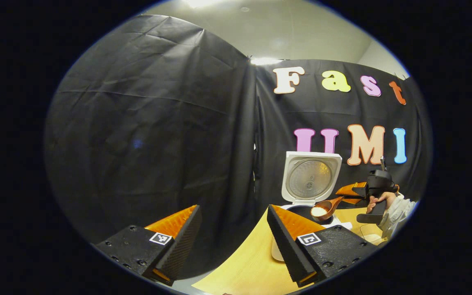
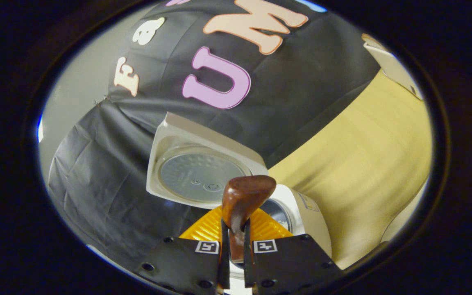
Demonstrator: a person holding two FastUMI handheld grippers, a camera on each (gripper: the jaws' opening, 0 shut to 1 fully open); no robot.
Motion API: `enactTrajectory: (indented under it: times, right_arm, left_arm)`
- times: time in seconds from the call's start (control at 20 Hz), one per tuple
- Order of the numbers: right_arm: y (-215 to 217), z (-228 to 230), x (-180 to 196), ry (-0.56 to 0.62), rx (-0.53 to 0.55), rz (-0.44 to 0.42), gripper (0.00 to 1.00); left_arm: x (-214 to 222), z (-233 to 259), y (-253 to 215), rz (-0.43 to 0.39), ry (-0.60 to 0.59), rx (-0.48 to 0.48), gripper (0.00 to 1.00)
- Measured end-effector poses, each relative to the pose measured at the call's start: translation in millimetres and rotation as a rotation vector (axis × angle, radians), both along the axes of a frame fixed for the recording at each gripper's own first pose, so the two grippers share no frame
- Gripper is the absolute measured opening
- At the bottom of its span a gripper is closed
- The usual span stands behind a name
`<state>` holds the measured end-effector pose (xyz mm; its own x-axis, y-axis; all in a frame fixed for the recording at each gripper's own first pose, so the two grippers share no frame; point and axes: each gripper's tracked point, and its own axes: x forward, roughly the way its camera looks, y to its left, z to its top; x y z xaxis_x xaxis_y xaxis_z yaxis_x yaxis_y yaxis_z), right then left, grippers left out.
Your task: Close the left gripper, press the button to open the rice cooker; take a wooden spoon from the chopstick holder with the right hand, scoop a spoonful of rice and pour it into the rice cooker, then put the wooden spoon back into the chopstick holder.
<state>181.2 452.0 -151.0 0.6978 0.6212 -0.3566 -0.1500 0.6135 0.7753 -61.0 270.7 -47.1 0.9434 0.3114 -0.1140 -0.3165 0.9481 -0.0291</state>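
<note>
Right gripper point(image 2: 236, 229) pinches wooden spoon point(image 2: 242, 200) by handle, rice-loaded bowl over rice cooker point(image 1: 307, 180) pot, lid upright. Left gripper point(image 1: 232, 233) spread wide, holding nothing, above wooden table point(image 1: 244, 262) edge.

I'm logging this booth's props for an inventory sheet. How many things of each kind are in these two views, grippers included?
Grippers: 2, the left gripper and the right gripper.
Rice cookers: 1, the rice cooker with its lid up.
Wooden spoons: 1, the wooden spoon, carrying rice.
Tables: 1, the table.
Total: 5.
</note>
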Motion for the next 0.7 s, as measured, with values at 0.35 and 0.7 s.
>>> enactTrajectory:
  times: [0.35,0.7]
  right_arm:
    - [34,-14,-6,-0.095,-0.211,0.106,0.16]
    - [53,-11,-15,-0.242,-0.416,0.196,0.17]
  left_arm:
    - [-3,-10,10,0.031,0.019,-0.017,0.92]
    - [-5,-11,11,0.038,0.014,-0.032,0.95]
